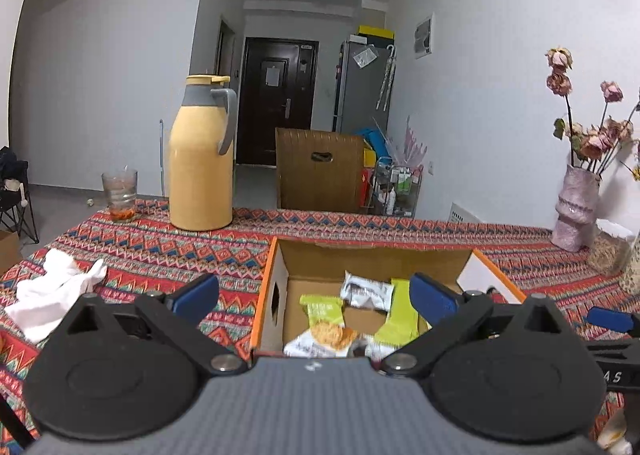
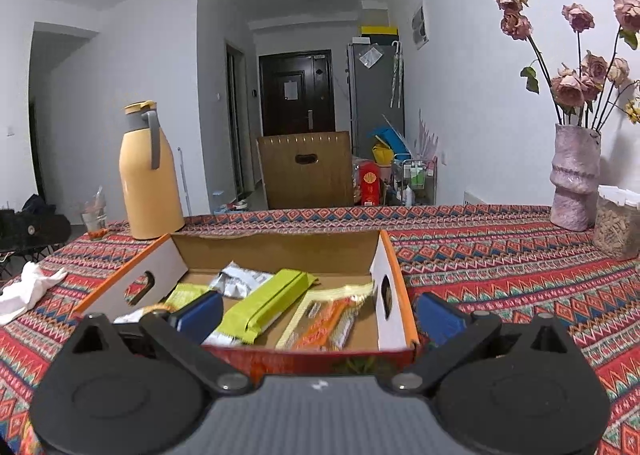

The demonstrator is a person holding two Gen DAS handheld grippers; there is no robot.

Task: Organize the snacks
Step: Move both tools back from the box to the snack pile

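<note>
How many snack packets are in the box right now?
4 visible: a grey-white packet at the back, a long green pack mid-box, an orange-yellow packet on the right, and a green cracker packet near left. The near wall may hide others.

Matt cardboard box point(image 2: 280, 251); glossy foil snack packets point(image 2: 264, 305); woven patterned tablecloth point(image 2: 500, 255); smooth plastic thermos point(image 1: 200, 171).

Both wrist views look low across the table toward the door; both share the snack box point(image 1: 276, 255) point(image 2: 384, 255), seemingly close.
</note>
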